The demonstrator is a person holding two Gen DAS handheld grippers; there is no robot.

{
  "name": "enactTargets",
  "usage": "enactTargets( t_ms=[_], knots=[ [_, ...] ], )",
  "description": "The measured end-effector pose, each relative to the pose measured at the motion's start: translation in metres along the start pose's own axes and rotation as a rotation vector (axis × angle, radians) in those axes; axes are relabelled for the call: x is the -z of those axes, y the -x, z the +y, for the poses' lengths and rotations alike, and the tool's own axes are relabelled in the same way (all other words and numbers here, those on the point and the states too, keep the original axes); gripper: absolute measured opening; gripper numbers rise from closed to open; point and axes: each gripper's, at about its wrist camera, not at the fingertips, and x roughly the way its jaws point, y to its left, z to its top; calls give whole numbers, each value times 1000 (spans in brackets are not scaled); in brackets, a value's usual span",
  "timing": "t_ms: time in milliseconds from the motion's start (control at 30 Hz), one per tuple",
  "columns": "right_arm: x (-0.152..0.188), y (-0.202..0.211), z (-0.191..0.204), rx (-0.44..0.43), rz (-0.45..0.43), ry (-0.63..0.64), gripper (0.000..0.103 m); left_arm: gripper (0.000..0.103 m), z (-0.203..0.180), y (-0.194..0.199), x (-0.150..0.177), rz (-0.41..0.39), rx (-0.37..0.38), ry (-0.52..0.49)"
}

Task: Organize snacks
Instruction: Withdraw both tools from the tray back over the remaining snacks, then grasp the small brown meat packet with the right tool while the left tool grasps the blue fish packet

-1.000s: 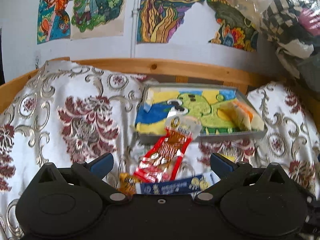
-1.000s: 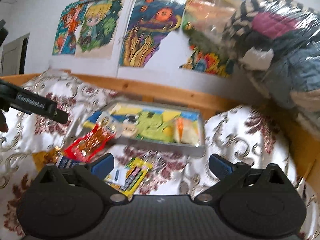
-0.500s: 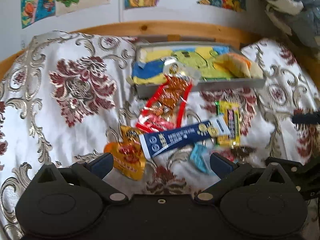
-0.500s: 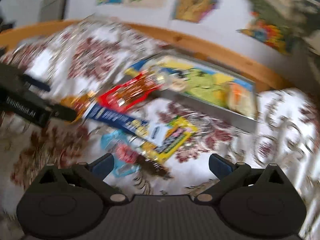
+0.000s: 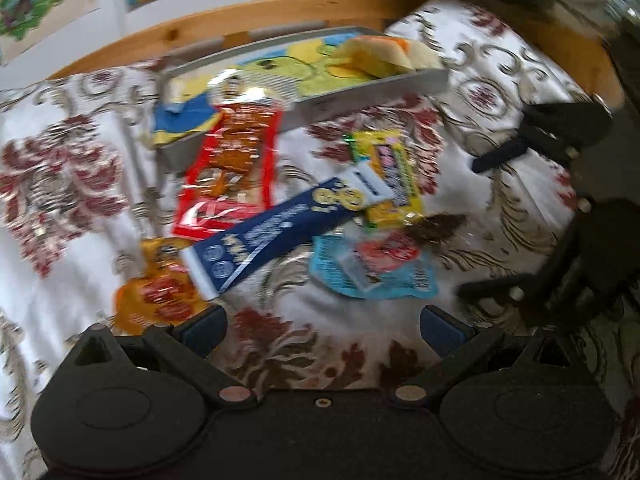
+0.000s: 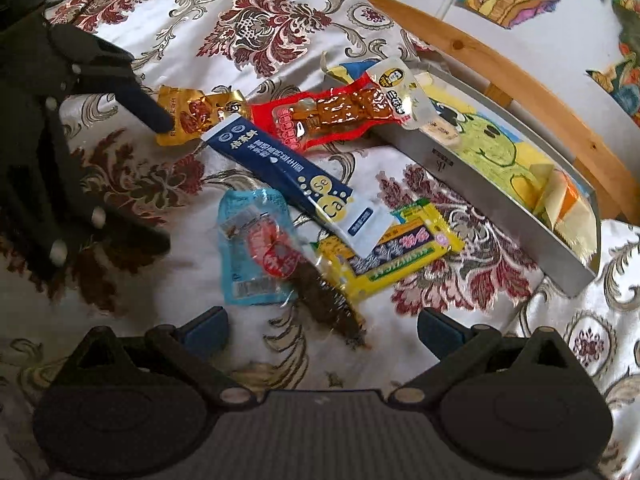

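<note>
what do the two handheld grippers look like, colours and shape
Both match. The left gripper and right gripper each have a matte black body with two rounded lobes, angled black link arms on silver pivot pins, and blue finger pads. The right one's centre panel is ribbed grey; the left's is plain black with a small screw. No cables, sleeves or hands show.

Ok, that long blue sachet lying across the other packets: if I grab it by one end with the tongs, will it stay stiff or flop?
Probably flops: the blue sachet looks like thin, flat film, long for its width. Likely light, since it rests across the yellow packet without flattening it. Its glossy surface may be slippery, so a mid-length grip looks safer.
</note>
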Motion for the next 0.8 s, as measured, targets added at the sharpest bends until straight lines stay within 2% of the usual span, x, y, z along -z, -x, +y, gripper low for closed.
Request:
enactTargets(
  t_ms=[233, 433, 600, 700, 733, 800],
  knots=[
    [-2, -25, -19, -9, 31, -38, 92, 102, -13, -23, -7, 0, 45, -102],
    [6, -32, -30, -91, 11, -97, 84, 102, -14, -36, -17, 27, 73, -190],
    [6, -37, -33, -127, 5, -163, 76, 102, -14, -47, -21, 76, 78, -153],
    [8, -35, -31, -141, -8, -170, 65, 102, -18, -52, -23, 94, 63, -142],
    [9, -34, -31, -144, -11, -166, 58, 102, -19, -53, -24, 98, 57, -143],
    [9, -31, -30, -147, -14, -164, 54, 102, -23, -54, -28, 111, 42, -149]
  ],
)
